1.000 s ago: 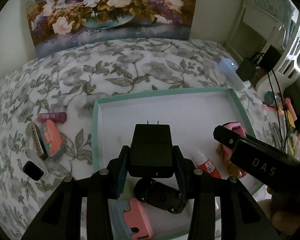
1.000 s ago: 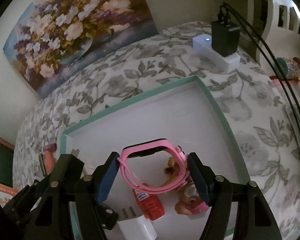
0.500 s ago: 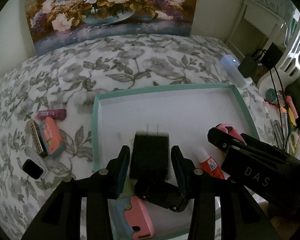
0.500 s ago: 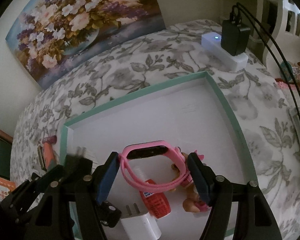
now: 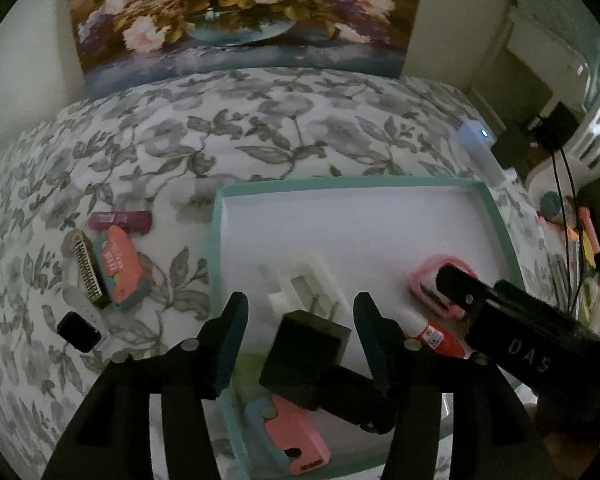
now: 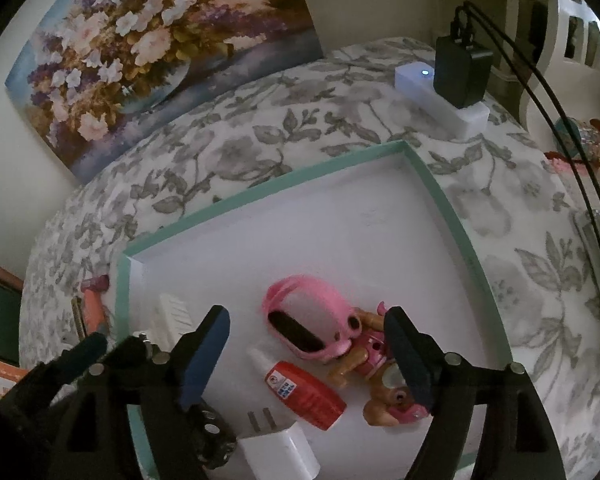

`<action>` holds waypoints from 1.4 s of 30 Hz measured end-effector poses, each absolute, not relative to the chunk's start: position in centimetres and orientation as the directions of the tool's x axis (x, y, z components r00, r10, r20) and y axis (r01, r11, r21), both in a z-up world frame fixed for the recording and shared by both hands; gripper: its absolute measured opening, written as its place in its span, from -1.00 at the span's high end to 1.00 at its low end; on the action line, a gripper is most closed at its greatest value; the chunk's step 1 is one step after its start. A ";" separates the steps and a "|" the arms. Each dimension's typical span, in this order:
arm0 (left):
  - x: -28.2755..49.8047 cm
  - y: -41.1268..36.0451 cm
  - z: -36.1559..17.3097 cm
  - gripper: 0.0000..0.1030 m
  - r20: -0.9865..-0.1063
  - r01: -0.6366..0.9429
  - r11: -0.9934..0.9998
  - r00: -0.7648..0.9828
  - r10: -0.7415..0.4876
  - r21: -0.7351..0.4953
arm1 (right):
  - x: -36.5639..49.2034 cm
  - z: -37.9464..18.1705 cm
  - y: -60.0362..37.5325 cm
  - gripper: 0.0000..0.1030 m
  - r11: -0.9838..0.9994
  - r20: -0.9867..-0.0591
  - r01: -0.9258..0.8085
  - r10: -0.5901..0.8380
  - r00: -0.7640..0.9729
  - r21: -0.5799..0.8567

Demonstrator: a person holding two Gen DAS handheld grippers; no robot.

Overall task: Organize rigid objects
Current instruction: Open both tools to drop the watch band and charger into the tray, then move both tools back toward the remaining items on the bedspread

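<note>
**Two Things Dropped Into the Tray**

A second ago, the black charger was held by the left gripper, and the pink watch was held by the right gripper. Now both are let go. Both grippers are spread wide, and nothing is held in them.

The black charger is seen lying in the tray, between the left fingers, tipped on other things. The pink watch is laid flat in the tray, touching the toy puppy, with the red glue bottle just beside it.

So two more things are put away. Some things are still left on the bed, like the harmonica.
</note>
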State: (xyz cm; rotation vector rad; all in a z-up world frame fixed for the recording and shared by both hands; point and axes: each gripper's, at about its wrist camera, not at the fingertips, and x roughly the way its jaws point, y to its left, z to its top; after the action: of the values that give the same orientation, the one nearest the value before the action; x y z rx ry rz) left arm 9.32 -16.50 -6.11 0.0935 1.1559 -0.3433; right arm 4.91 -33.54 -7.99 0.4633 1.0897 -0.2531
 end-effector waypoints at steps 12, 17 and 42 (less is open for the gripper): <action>10.9 -12.7 -6.3 -0.30 -0.917 0.167 0.978 0.359 -0.175 -0.121 | 4.9 -8.0 -33.5 -0.65 0.877 -0.897 0.423 0.019 0.442 0.228; 11.5 -11.0 -6.8 -0.31 -0.930 0.107 0.990 0.348 -0.120 -0.088 | 5.0 -8.0 -33.2 -0.78 0.882 -0.898 0.420 0.008 0.440 0.214; 12.4 -7.7 -6.6 -0.92 -0.917 0.013 1.000 0.399 0.000 0.006 | 5.3 -7.6 -32.6 -1.00 0.904 -0.894 0.410 -0.082 0.440 0.119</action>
State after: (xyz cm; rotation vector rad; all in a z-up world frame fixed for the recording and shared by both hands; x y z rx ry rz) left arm 12.42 -7.72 -6.55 0.0125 1.1602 -0.0082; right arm 5.28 -32.58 -7.59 0.3418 1.0766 -0.3131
